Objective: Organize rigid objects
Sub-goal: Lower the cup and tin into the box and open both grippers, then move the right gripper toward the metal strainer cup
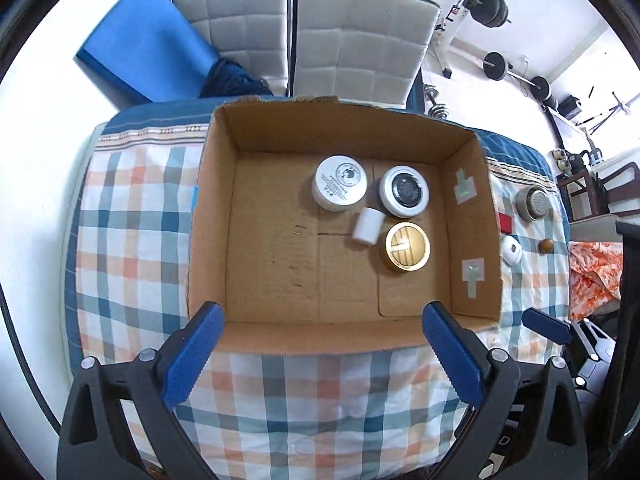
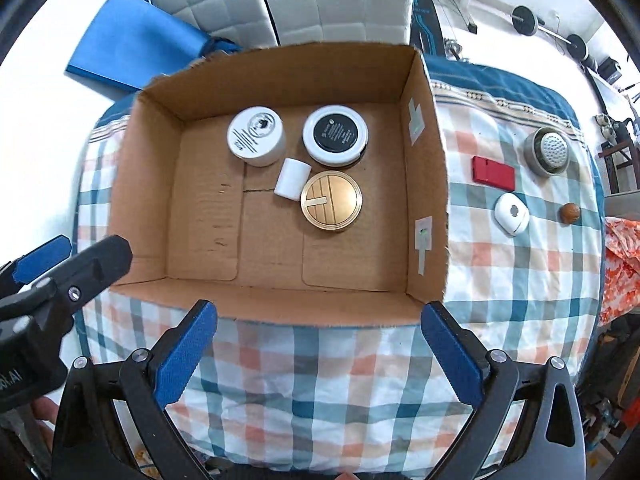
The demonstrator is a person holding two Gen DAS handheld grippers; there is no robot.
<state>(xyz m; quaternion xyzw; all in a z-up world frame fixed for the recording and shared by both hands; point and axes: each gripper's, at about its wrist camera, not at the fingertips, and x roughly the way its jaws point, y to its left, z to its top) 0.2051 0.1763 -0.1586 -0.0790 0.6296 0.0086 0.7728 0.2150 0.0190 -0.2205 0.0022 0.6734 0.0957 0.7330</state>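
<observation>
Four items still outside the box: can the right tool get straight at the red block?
Probably yes. The red block lies alone on the checked cloth, apart from its neighbours, and the right tool is open and empty.

Both claws wide apart, empty

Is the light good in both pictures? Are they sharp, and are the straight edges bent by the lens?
Left wrist view: cardboard box sharp, background blown out white, checked cloth edges curved. Right wrist view: equally sharp, gold tin glare-free, box rim bowed, corners dark.
</observation>
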